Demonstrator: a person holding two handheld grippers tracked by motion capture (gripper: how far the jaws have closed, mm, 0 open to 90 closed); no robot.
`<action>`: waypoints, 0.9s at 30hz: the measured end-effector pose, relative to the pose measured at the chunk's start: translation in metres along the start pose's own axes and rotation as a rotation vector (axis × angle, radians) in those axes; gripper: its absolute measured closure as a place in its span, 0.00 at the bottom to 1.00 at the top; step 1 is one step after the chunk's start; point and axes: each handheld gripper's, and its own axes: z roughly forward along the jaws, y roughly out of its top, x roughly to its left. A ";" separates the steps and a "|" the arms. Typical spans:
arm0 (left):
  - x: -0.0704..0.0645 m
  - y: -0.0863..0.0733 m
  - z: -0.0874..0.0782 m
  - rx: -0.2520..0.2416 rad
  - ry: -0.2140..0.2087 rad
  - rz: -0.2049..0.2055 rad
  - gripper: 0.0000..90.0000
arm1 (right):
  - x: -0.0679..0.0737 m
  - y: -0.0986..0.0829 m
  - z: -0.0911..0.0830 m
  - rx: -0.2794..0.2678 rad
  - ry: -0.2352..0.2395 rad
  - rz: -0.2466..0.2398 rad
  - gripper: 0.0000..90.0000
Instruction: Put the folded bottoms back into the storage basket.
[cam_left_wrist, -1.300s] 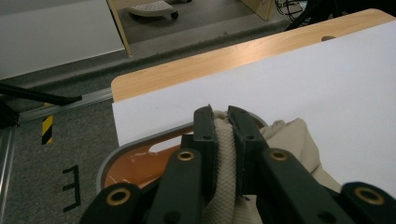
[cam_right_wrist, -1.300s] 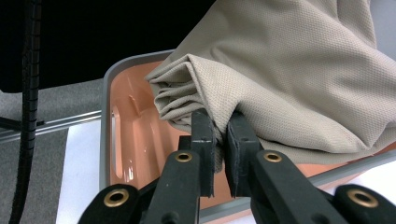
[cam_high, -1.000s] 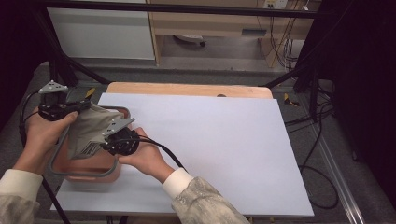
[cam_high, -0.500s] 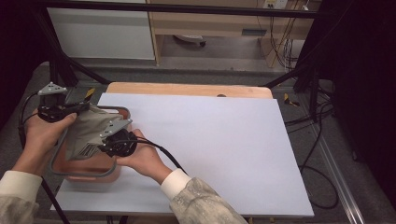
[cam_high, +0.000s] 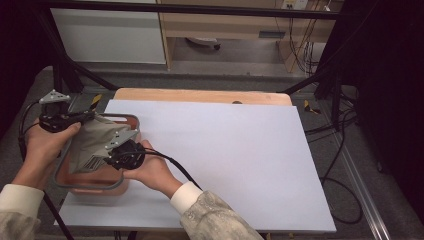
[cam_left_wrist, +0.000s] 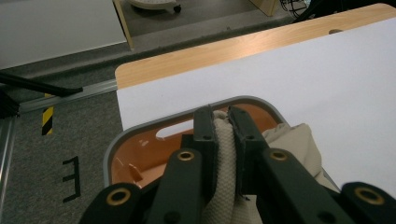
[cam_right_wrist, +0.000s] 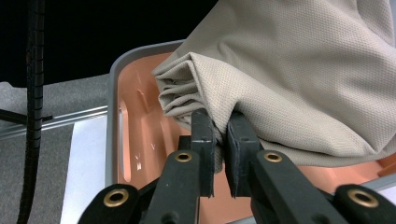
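A beige cloth hangs bunched over an orange basket with a grey rim at the table's left edge. My left gripper is shut on the cloth's far upper edge. In the left gripper view, a fold of cloth is pinched between the jaws above the basket's rim. My right gripper is shut on the cloth's near side. In the right gripper view, the jaws clamp the lower hem of the cloth over the basket's orange inside, and the cloth's bottom dips below the rim.
A white sheet covers most of the wooden table, stretching bare to the right of the basket. Black frame posts, cables and grey floor surround the table. A black cable hangs left of the basket in the right gripper view.
Both grippers and the cloth have shifted slightly down and toward the person, staying over the basket. Both grips are unchanged.
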 end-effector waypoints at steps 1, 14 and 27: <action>0.000 0.000 0.000 0.000 0.000 -0.001 0.92 | 0.000 0.000 0.000 0.001 0.001 -0.001 0.93; 0.003 -0.007 0.001 0.010 0.003 -0.008 0.92 | 0.004 -0.004 0.006 0.011 0.009 -0.001 0.93; 0.006 -0.013 0.009 0.035 0.005 -0.012 0.92 | 0.001 -0.010 0.013 0.034 0.011 0.003 0.93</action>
